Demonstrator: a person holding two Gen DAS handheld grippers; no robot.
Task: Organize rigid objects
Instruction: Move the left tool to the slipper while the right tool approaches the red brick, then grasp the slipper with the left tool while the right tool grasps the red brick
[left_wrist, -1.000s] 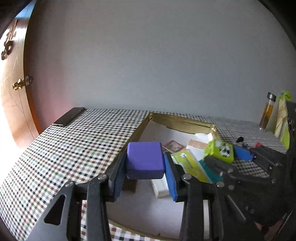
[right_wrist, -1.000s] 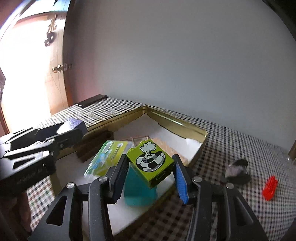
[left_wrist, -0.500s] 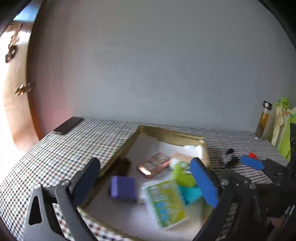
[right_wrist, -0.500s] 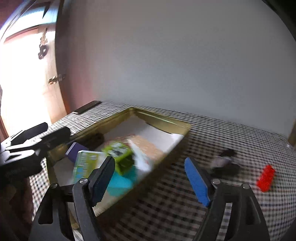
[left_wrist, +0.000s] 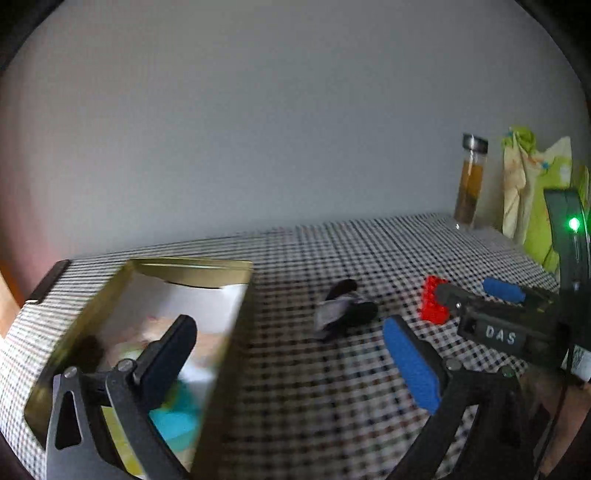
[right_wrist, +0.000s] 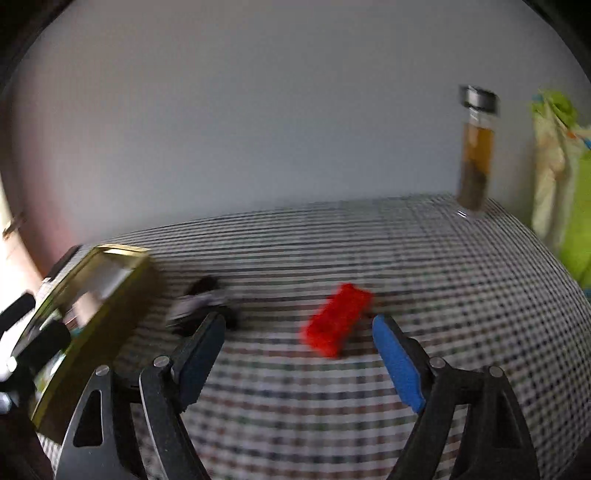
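Rigid objects split between two places. Gold tin at the worktop's left side already holds several: teal and yellow-green shapes, blurred, not identifiable. Two remain loose on the checked cloth: red brick and a black-and-grey item, apart from each other and outside the tin. Left gripper: jaws opening, nothing between them, black-and-grey item ahead. Right gripper: jaws opening, empty, red brick lying just ahead of the tips. Judgement: mostly done; two pickups and drops left.
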